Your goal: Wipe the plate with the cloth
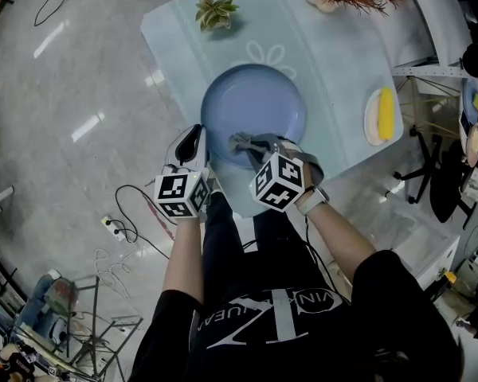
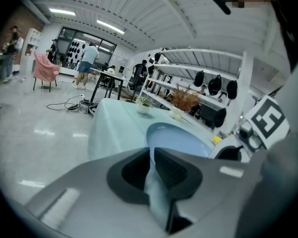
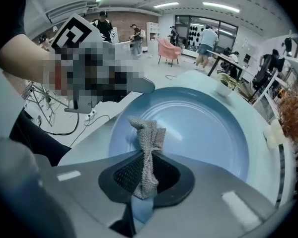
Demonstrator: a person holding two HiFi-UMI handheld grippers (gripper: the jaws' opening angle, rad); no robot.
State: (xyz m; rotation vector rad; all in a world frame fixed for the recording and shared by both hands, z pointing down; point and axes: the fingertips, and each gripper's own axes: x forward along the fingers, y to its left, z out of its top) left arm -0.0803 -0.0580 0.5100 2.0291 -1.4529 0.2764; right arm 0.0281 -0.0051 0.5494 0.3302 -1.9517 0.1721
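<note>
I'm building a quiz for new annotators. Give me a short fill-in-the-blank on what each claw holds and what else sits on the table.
1. The right claw is shut on a grey ____.
2. The left claw is clamped on the rim of the blue ____.
3. On the white dish near the edge of the table lies something coloured ____.

Missing words: cloth; plate; yellow.
</note>
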